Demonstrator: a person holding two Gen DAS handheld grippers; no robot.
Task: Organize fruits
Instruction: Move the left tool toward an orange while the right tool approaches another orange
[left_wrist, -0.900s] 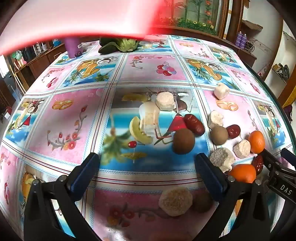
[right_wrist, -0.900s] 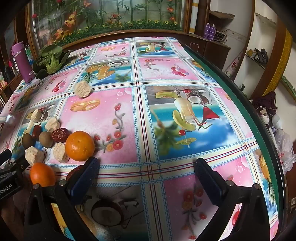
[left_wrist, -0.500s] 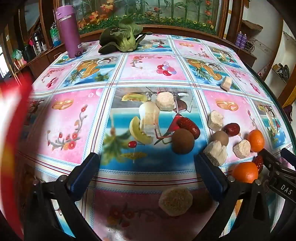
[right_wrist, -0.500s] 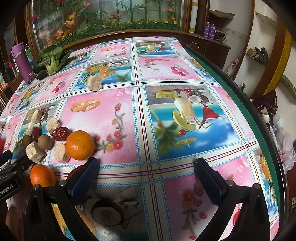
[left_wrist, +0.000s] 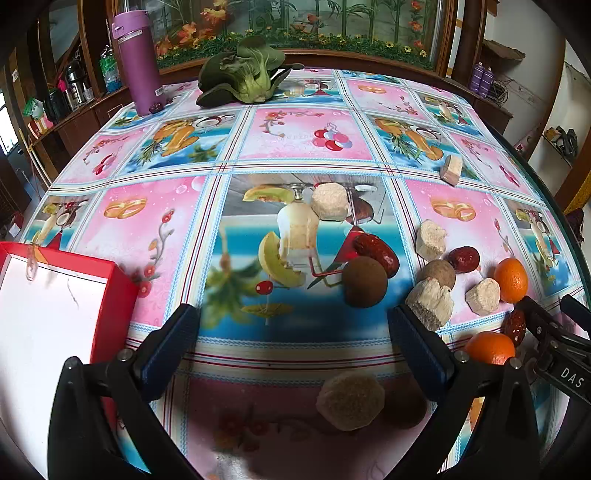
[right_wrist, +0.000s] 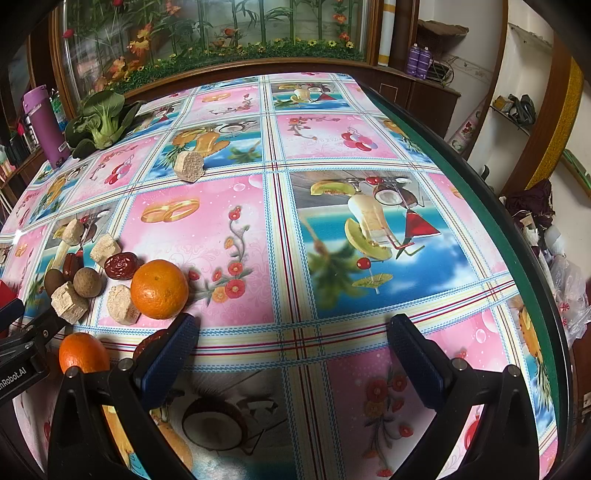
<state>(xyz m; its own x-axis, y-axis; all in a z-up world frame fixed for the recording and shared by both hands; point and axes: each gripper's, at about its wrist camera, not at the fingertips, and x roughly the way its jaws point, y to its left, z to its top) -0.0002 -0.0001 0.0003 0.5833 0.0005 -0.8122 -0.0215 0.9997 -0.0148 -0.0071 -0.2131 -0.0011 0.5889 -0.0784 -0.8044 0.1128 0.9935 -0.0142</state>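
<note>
Both grippers are held low over the table (left_wrist: 295, 147), which is covered by a printed cloth. The left gripper (left_wrist: 293, 343) is spread wide, with nothing between its jaws. The right gripper (right_wrist: 295, 347) is likewise spread and empty.

The fruit is grouped on the cloth between the two grippers, to the right in the left wrist view and to the left in the right wrist view. One orange (right_wrist: 159, 288) is seen just beyond the right gripper's left finger (right_wrist: 170, 354); a second orange (right_wrist: 83, 352) lies nearer, beside the left gripper's body. A red date (right_wrist: 121, 265) lies just beyond the first orange. A brown round fruit (left_wrist: 364, 281) touches a long date (left_wrist: 376, 249). Pale cubes (left_wrist: 430, 302) are scattered among the fruit; one cube (left_wrist: 450, 170) lies well apart, farther back. A tan disc (left_wrist: 350, 400) lies beneath the left gripper.

A red box (left_wrist: 55, 317) with a white interior stands at the left edge. A purple bottle (left_wrist: 136, 59) and a bok choy (left_wrist: 243, 77) stand at the far side.
</note>
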